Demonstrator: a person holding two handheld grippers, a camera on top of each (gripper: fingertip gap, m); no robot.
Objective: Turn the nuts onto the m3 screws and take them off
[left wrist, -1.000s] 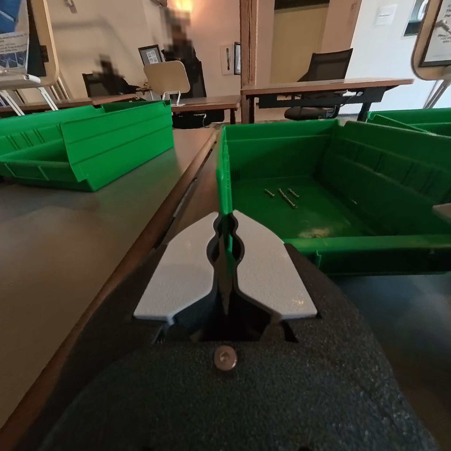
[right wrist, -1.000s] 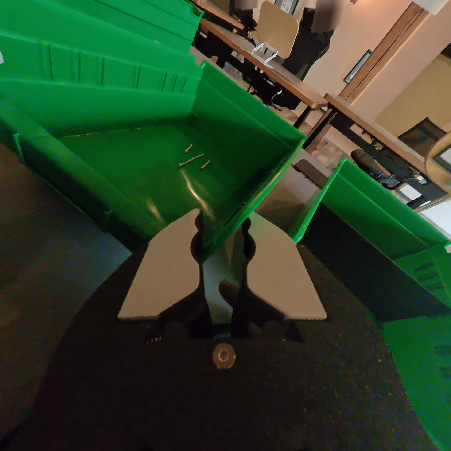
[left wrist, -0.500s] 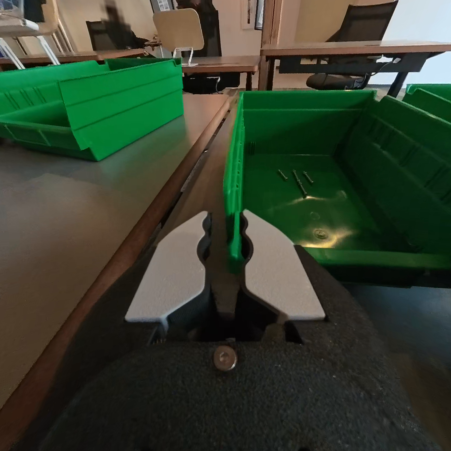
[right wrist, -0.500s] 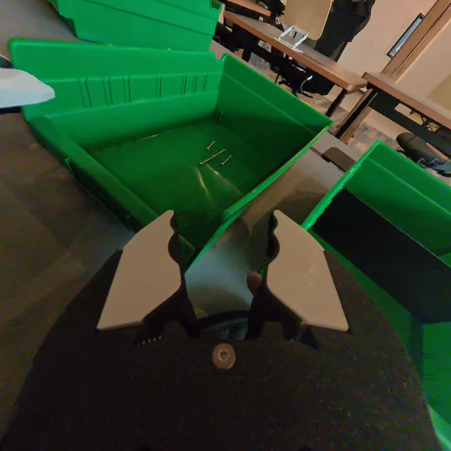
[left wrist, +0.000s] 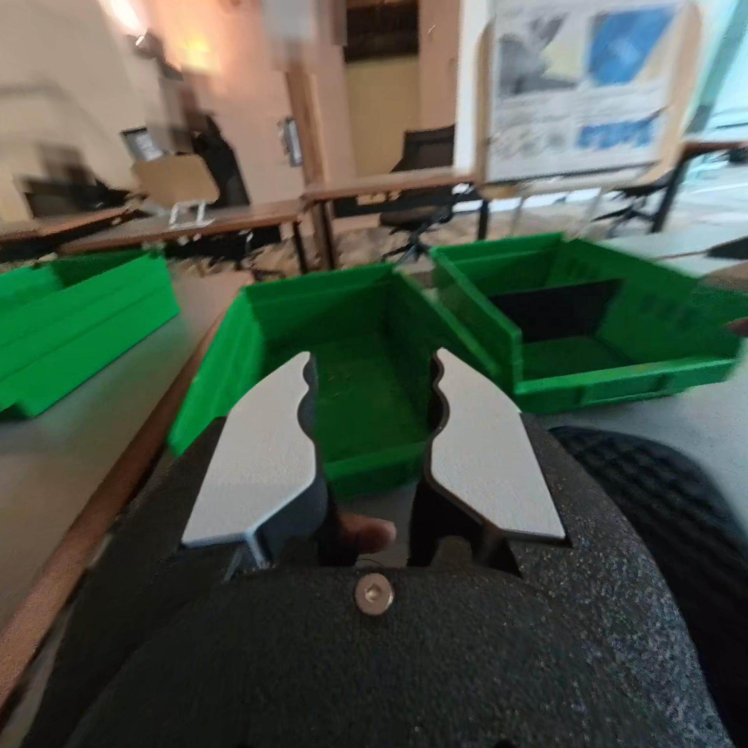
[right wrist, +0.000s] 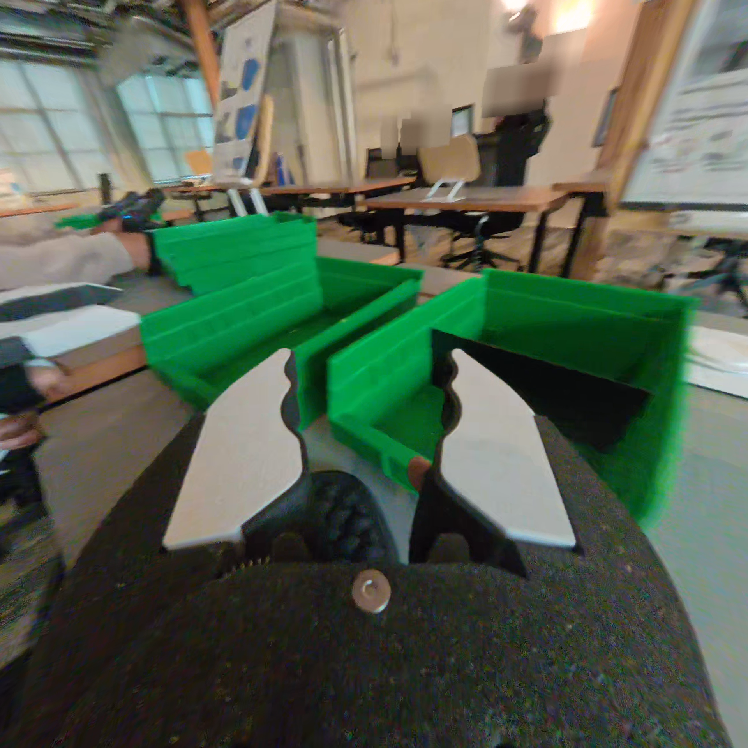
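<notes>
Both views are blurred by motion. My left gripper is open and empty. It hovers in front of the middle green bin, which shows between its fingers. A few thin screws show as faint specks on that bin's floor. My right gripper is open and empty. It points at the gap between the middle bin and the right green bin, touching neither. I see no nuts in either view.
A right green bin with a black divider stands beside the middle one, and another green bin is at the far left. A person's sleeve and hand holding a black device reach in at the left. Desks and chairs stand behind.
My left gripper was shut on the middle bin's left wall; it has opened and pulled back. My right gripper, which straddled the bin's right wall, has opened wide and drawn away. Both views have swung up.
</notes>
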